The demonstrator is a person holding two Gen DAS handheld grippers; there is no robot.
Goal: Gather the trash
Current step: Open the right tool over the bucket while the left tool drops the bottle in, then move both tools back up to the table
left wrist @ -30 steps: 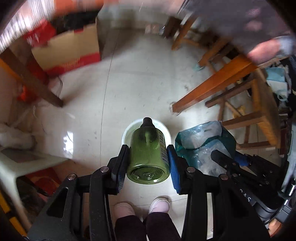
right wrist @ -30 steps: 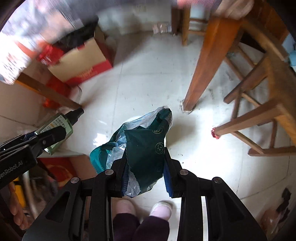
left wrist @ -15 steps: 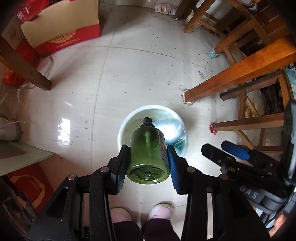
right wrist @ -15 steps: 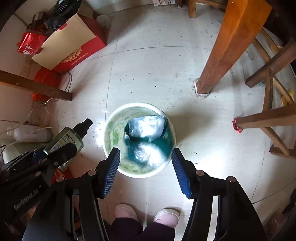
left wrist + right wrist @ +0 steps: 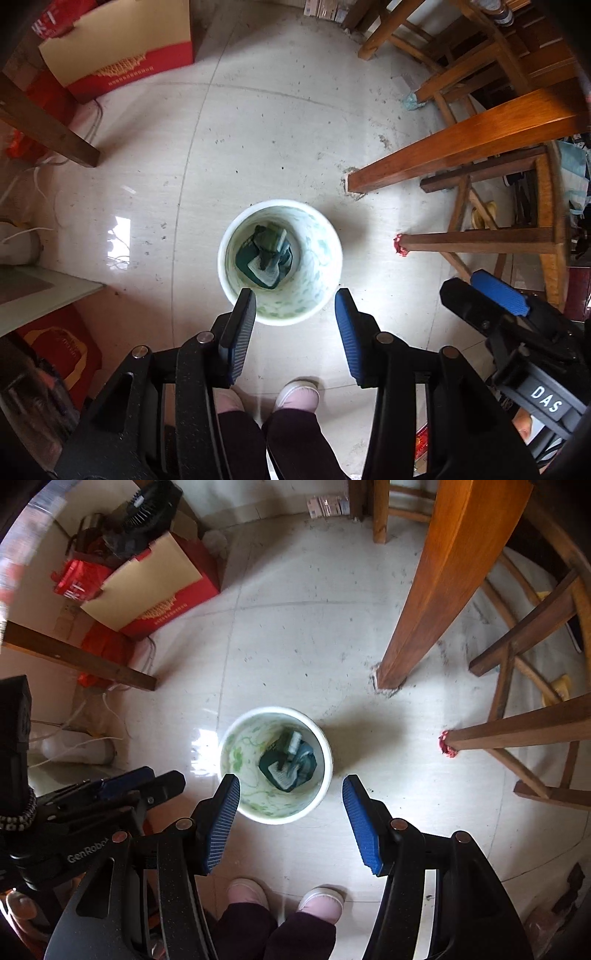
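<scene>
A white bin with a green pattern (image 5: 325, 258) stands on the tiled floor below both grippers; it also shows in the right wrist view (image 5: 236, 757). At its bottom lie a dark green plastic bag (image 5: 255, 266) and a green bottle (image 5: 275, 239); the bag (image 5: 304, 771) and the bottle (image 5: 291, 742) show in the right wrist view too. My left gripper (image 5: 294, 301) is open and empty above the bin's near rim. My right gripper (image 5: 291, 788) is open and empty, also above the near rim.
A thick wooden table leg (image 5: 436, 590) stands right of the bin, with stools (image 5: 517, 236) beyond. A red and tan box (image 5: 122, 48) sits at the far left. The person's pink shoes (image 5: 284, 897) are just below the grippers.
The left gripper opened and the green bottle dropped into the bin. The right gripper, which had let go of the green bag half a second ago, stays open. The bag has sunk to the bottom.
</scene>
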